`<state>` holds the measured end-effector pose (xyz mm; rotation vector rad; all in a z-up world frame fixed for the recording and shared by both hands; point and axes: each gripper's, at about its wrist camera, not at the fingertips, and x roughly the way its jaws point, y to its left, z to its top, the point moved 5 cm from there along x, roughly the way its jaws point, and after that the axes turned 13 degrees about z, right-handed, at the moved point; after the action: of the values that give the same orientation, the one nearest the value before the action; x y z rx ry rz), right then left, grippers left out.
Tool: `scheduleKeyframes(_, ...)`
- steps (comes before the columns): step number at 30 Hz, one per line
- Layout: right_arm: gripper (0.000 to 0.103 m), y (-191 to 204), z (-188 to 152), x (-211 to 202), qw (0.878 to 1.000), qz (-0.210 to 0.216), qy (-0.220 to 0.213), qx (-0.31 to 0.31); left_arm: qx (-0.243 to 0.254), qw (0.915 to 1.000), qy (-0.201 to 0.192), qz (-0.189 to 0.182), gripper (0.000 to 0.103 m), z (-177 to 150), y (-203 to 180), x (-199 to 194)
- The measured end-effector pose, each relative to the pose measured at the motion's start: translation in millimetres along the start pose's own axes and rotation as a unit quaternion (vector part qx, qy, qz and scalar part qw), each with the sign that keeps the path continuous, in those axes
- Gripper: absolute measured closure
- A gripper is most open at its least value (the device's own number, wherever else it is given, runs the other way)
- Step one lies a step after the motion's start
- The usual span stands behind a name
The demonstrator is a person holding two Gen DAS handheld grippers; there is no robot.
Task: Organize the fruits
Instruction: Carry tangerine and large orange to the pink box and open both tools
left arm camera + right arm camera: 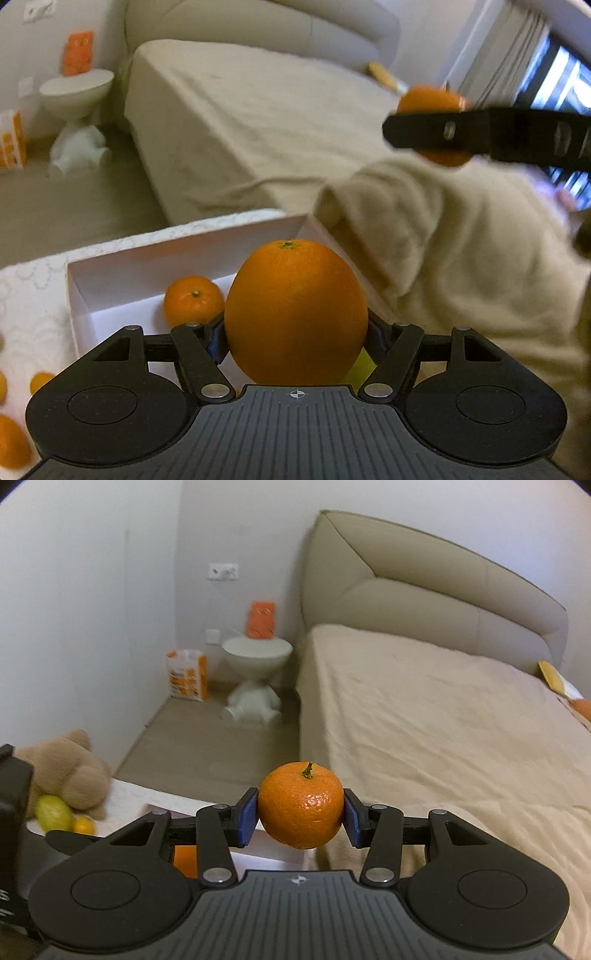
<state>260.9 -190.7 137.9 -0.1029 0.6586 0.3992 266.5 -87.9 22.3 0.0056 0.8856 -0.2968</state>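
Big round orange (pixel 295 314) pinched in our left gripper (pixel 295 332), small stemmed mandarin (pixel 301 805) in our right gripper (pixel 300 818): firm, smooth-skinned, roll-prone, so we'd grip both mid-belly.

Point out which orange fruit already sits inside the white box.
The small mandarin lying in the white box, behind the left gripper. The big orange is held in its jaws, not set down.

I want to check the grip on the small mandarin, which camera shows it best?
The right wrist view: the mandarin sits sharp between the right claw's blue pads. The left wrist view shows it blurred, mostly hidden behind that claw.
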Motion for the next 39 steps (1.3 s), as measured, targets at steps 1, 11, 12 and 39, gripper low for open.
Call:
scheduleKeyframes(1,0.057,-2,-2,5,1.000,-0.001,0.004,0.002,0.008,0.9999,-0.004,0.007,0.028,-2,1,4)
scheduleKeyframes(11,0.057,-4,-21,42,0.999,0.009,0.040,0.016,-0.039,0.9971,-0.055,-0.035,0.029,-2,28,-12)
scheduleKeyframes(12,0.057,-4,-23,43,0.999,0.009,0.042,0.017,-0.043,0.9963,-0.064,-0.037,0.029,2,31,-21)
scheduleKeyframes(39,0.034,170,-32,94,0.983,0.132,0.120,-0.050,-0.238,0.9371,-0.174,0.187,0.030,-175,214,-151)
